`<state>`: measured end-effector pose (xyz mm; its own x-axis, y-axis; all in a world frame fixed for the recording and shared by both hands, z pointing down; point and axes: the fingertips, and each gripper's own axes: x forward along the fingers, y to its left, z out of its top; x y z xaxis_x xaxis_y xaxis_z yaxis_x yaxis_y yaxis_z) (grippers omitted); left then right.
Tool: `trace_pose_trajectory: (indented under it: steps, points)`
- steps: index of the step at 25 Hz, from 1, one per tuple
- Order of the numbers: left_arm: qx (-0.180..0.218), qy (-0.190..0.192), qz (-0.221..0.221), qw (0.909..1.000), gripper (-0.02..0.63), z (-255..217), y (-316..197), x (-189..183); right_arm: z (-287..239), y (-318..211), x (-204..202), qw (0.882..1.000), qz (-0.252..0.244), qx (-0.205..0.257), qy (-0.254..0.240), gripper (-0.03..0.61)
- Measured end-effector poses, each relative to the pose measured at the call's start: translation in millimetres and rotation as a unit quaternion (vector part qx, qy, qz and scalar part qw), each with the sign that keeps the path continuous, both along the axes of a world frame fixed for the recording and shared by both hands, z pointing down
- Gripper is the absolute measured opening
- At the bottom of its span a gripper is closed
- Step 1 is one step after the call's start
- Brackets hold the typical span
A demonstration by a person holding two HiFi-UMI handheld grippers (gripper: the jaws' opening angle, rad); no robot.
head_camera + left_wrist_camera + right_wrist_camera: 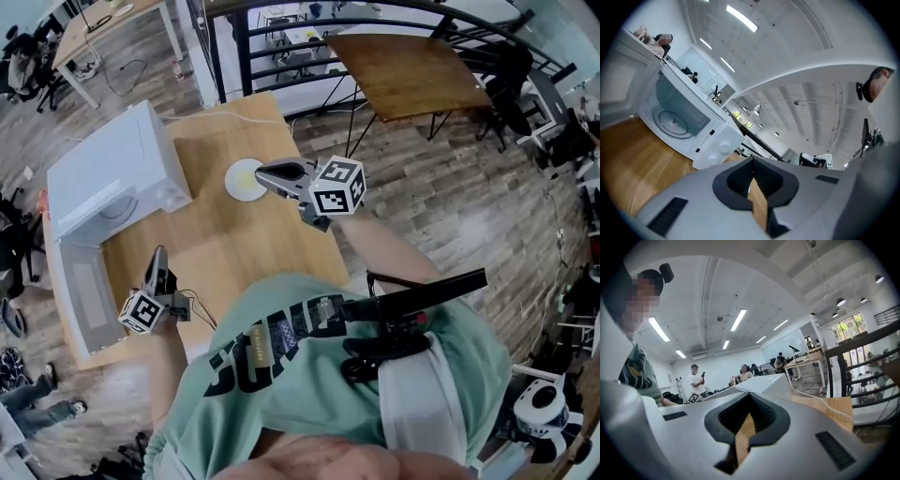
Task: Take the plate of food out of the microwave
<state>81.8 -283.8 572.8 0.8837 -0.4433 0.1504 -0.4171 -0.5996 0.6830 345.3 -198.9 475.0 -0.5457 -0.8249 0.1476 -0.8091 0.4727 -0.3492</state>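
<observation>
The white microwave [112, 169] stands at the table's far left with its door [80, 300] swung open toward me. In the left gripper view its cavity [672, 119] shows only the bare turntable. A round pale plate [242, 180] lies on the wooden table [234, 253] to the right of the microwave. My right gripper [260, 173] hovers with its tips over the plate's right edge, and its jaws [750, 397] are shut with nothing between them. My left gripper [159, 253] is lifted in front of the open door, also shut and empty [752, 161].
A second wooden table [412, 70] and a black railing [281, 56] lie beyond the far edge. A white cable [225, 119] runs behind the microwave. People sit and stand in the background. The table's right edge drops to the wood floor [450, 216].
</observation>
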Motion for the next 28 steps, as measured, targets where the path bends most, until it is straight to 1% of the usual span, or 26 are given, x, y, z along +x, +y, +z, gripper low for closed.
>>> trace_pose_trajectory:
  steps: [4, 7, 9, 13, 15, 18, 24, 28]
  points:
    - [0.019, 0.018, 0.025, 0.9993, 0.006, -26, 5, -17, -22, 1, -26, 1.0, 0.008, 0.016, -0.009, 0.005]
    - [0.029, 0.028, 0.047, 0.9981, 0.006, -42, 15, -30, -31, 5, -44, 0.999, 0.012, 0.024, -0.036, 0.005]
    - [0.041, 0.035, 0.051, 0.9972, 0.006, -54, 19, -33, -36, 8, -44, 0.998, 0.011, 0.03, -0.055, 0.005]
    - [0.061, 0.056, 0.038, 0.9958, 0.006, -81, 37, -27, -49, 26, -32, 0.996, -0.001, 0.035, -0.079, 0.005]
    - [0.07, 0.065, 0.026, 0.9951, 0.006, -90, 48, -21, -54, 36, -24, 0.996, -0.013, 0.035, -0.08, 0.005]
    - [0.061, 0.081, 0.015, 0.9948, 0.006, -91, 69, -3, -55, 56, -10, 0.996, -0.025, 0.034, -0.077, 0.005]
    - [0.052, 0.079, 0.03, 0.995, 0.006, -89, 104, 50, -43, 89, 21, 0.998, -0.037, 0.025, -0.045, 0.005]
    - [0.047, 0.068, 0.049, 0.9954, 0.006, -88, 110, 68, -37, 93, 32, 0.998, -0.026, 0.024, -0.043, 0.005]
